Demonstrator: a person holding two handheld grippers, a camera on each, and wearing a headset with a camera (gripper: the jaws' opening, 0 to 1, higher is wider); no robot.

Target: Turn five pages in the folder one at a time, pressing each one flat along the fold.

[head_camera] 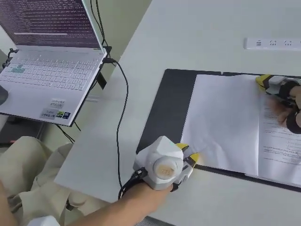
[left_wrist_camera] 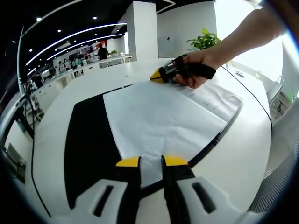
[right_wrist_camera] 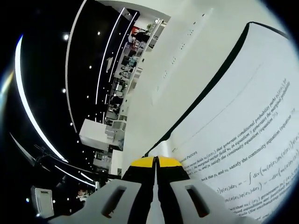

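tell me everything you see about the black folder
The black folder lies open and flat on the white table, its matte left inner cover partly bare. A blank white sheet, slightly creased near its front edge, lies turned onto that side; a printed page lies on the right. The left gripper sits at the sheet's near edge, jaws slightly apart; the right gripper, jaws shut, is at the printed page's far edge.
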